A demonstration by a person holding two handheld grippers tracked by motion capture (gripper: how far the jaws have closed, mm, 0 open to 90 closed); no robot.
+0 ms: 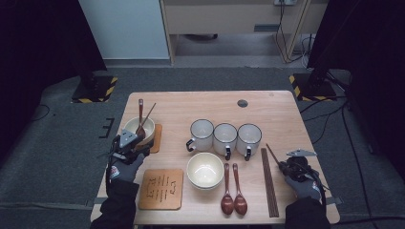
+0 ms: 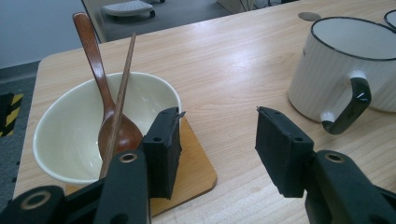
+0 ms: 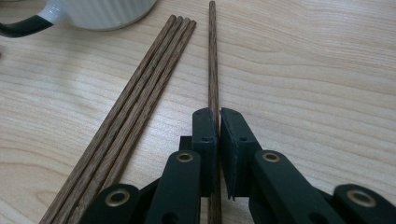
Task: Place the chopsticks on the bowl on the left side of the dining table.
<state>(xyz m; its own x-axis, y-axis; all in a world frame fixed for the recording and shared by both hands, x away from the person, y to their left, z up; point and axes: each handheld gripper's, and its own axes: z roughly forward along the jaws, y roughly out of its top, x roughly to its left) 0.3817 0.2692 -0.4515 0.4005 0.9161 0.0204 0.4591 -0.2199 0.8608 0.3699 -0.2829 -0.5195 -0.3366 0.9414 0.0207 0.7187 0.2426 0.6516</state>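
Right claw (image 3: 218, 116) clamped on a single chopstick (image 3: 213, 56), apart from the bundle (image 3: 154, 74), probably to pair with the bowl's (image 2: 70, 140). Left claw (image 2: 217, 140) open, empty, beside that bowl.

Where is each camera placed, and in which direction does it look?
High view: above the person's side, looking forward and down on the table; both forearms enter below.
Left gripper view: on the left tool, facing the bowl; its open jaws show.
Right gripper view: on the right tool, its jaws shut on a single chopstick.
Shared: high and left gripper views show the bowl.
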